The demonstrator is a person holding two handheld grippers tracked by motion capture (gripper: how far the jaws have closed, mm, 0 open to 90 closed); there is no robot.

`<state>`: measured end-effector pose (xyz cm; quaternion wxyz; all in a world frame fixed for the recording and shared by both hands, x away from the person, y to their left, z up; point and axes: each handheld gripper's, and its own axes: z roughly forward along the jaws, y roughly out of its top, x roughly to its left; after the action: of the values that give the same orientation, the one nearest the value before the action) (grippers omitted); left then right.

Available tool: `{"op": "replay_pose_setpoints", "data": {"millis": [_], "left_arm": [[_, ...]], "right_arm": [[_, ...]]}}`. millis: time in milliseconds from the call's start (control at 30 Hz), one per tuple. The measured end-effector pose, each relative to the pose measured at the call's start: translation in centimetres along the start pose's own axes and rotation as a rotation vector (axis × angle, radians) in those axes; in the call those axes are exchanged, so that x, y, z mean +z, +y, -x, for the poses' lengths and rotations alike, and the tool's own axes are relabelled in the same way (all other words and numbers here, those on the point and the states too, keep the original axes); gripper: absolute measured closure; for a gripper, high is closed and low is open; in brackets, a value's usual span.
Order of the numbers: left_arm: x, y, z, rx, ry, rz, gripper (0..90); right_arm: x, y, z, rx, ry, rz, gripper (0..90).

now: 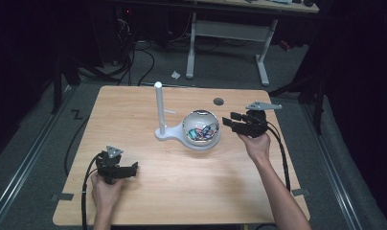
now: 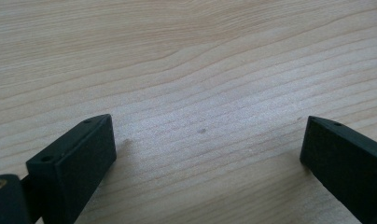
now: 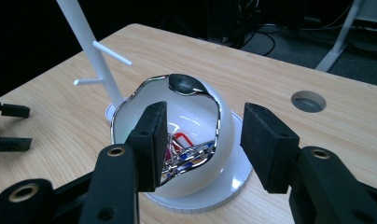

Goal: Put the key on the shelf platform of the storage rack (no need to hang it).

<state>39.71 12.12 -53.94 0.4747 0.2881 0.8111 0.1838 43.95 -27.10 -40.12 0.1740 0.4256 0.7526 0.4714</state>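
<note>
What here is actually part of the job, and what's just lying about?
Likely in use:
right gripper, open at the bowl
white bowl of coloured clips
white peg stand

Just there:
left gripper, open over bare table
table's cable hole

No legible text, label or number anywhere.

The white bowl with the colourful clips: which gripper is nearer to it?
The right gripper is nearer, open just beside the bowl. The left gripper rests near the front left of the table, well away from it.
</note>
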Motion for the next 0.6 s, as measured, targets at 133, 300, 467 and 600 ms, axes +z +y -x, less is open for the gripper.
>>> {"op": "replay_pose_setpoints", "data": {"millis": [133, 300, 467, 600], "left_arm": [[0.0, 0.0, 0.0, 0.000, 0.000, 0.000, 3.7], [0.0, 0.0, 0.0, 0.001, -0.002, -0.001, 3.7], [0.0, 0.0, 0.0, 0.000, 0.000, 0.001, 3.7], [0.0, 0.0, 0.0, 0.000, 0.000, 0.000, 3.7]], "right_arm": [[-0.7, -0.1, 0.3, 0.006, -0.010, 0.009, 51.2], [-2.0, -0.6, 0.9, 0.032, -0.025, 0.029, 51.2], [-2.8, -1.3, 1.4, 0.047, -0.035, 0.030, 51.2], [-4.2, -2.1, 1.7, 0.059, -0.050, 0.056, 51.3]]}}
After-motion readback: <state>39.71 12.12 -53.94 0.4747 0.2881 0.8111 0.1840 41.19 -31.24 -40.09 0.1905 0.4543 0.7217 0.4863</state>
